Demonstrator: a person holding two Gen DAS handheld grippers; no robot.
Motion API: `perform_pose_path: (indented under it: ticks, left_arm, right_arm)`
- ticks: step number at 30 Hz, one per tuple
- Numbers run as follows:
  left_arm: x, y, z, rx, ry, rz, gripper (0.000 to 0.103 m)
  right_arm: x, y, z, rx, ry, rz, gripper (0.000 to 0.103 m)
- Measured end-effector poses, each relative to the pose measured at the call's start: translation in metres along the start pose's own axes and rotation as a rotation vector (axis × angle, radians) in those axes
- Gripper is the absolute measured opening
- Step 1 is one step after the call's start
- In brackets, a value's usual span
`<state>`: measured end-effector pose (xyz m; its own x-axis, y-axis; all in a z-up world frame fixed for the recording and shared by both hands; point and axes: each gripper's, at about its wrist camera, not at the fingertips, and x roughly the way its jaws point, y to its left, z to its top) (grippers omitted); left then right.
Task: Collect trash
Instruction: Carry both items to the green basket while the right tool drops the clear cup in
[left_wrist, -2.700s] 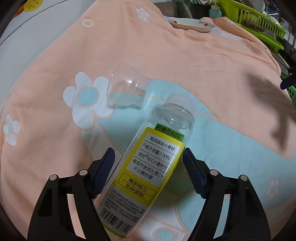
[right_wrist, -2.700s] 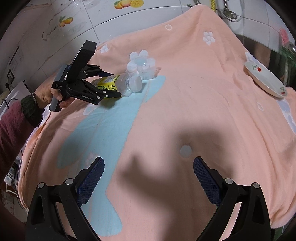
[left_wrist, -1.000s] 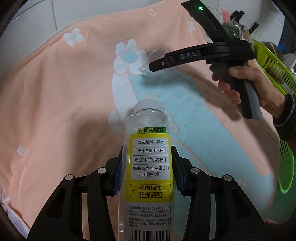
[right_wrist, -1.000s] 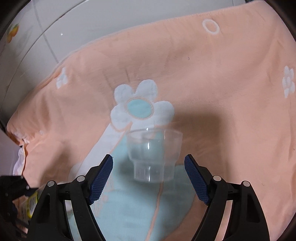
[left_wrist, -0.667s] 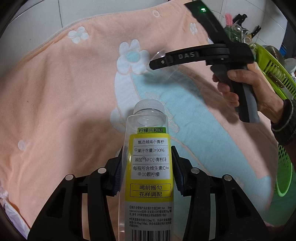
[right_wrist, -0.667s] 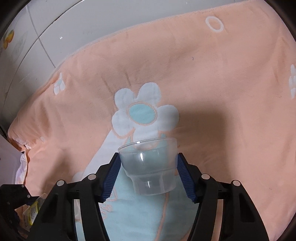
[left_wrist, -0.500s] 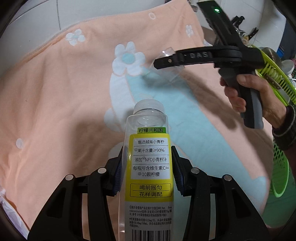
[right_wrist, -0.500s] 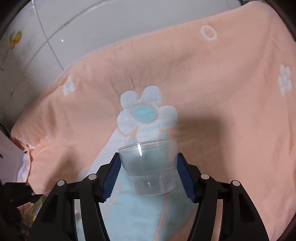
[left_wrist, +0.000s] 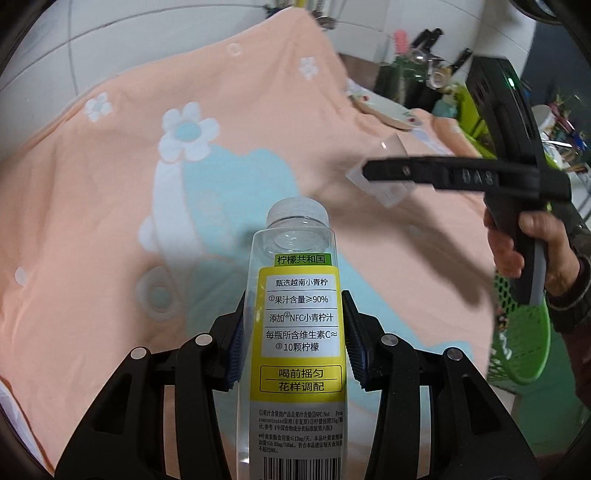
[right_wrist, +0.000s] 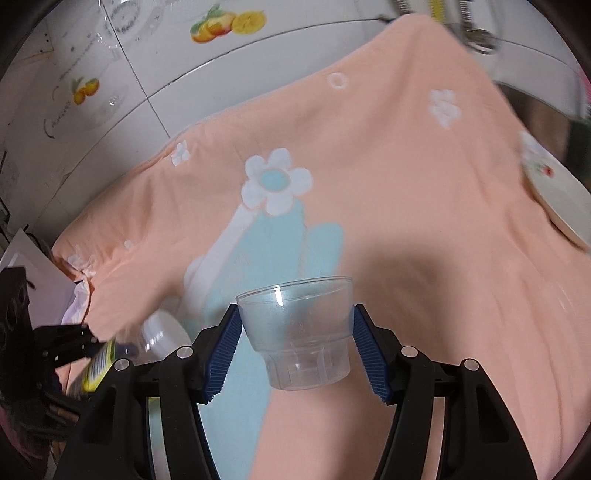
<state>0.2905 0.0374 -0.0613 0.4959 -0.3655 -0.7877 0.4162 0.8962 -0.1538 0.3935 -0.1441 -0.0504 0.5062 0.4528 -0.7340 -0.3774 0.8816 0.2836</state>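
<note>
A peach flowered blanket (left_wrist: 92, 206) covers the worktop below a white tiled wall. The left gripper (left_wrist: 295, 343) has its jaws clamped on a clear yellow-labelled bottle (left_wrist: 300, 317), cap pointing forward, held above the blanket's middle. The right gripper (right_wrist: 295, 350), its handle in the person's hand (left_wrist: 524, 240) toward the worktop's right edge, has its jaws pinching an upright clear plastic cup (right_wrist: 295, 328) clear of the blanket.

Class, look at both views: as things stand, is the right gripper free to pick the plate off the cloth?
Probably not yet. The right gripper is shut on the cup, so its jaws are full. Nothing lies between it and the plate, which sits far to its right.
</note>
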Motion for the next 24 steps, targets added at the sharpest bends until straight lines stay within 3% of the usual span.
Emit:
perform_pose_path:
  ticks: [15, 24]
  left_arm:
    - [-0.021, -0.113, -0.011, 0.121, -0.043, -0.113, 0.045]
    - [-0.022, -0.171, -0.023, 0.176, -0.044, -0.211, 0.045]
  right_arm:
    - [-0.141, -0.045, -0.125, 0.129, -0.078, -0.100, 0.059]
    - [-0.208, -0.083, -0.208, 0.211, -0.088, -0.252, 0.059]
